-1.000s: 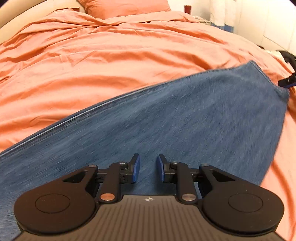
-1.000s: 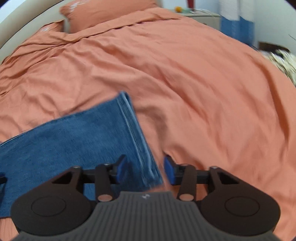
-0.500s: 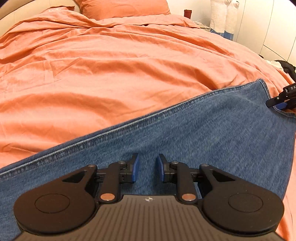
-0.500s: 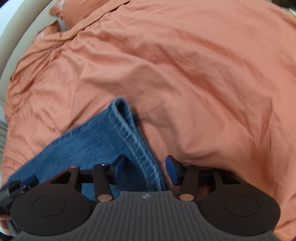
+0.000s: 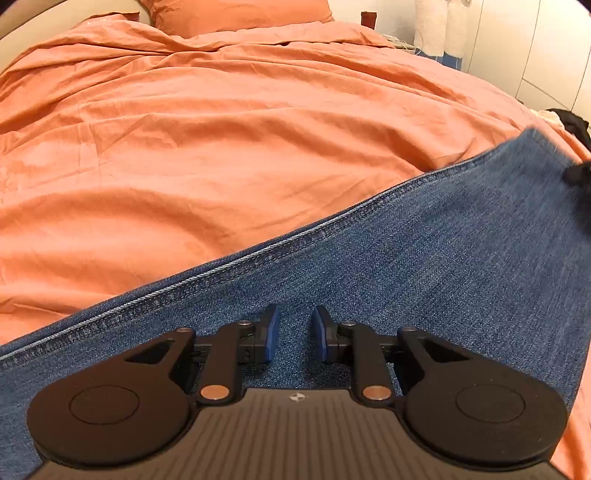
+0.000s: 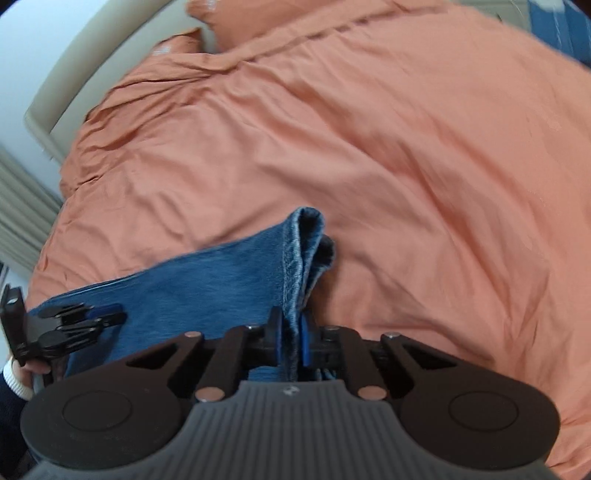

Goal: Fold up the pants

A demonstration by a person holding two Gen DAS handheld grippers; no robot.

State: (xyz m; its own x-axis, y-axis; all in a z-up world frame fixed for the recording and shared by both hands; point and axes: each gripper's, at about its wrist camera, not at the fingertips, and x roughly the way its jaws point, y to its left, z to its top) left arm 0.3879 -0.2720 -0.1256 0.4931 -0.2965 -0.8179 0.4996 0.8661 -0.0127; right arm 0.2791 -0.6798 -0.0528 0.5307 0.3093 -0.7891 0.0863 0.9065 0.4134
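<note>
Blue denim pants (image 5: 424, 266) lie across an orange bed cover (image 5: 221, 147), seam edge running diagonally. My left gripper (image 5: 294, 334) hovers over the denim, jaws open with a gap, nothing between them. In the right wrist view my right gripper (image 6: 291, 338) is shut on the hem end of the pants (image 6: 299, 258), and the leg end stands lifted and bunched above the bed. The left gripper (image 6: 74, 325) shows at the left of that view over the pants. The right gripper's tip (image 5: 580, 173) is a dark blur at the pants' far end.
Orange pillows (image 5: 240, 13) and a beige headboard (image 6: 66, 81) lie at the far end of the bed. White cabinets (image 5: 535, 48) and a dark heap (image 5: 572, 122) stand to the right. A ribbed radiator (image 6: 18, 229) is at the left.
My right gripper has closed on the pants hem and lifted it, bunching the leg end. My left gripper has stayed open over the denim, and its view has shifted slightly.
</note>
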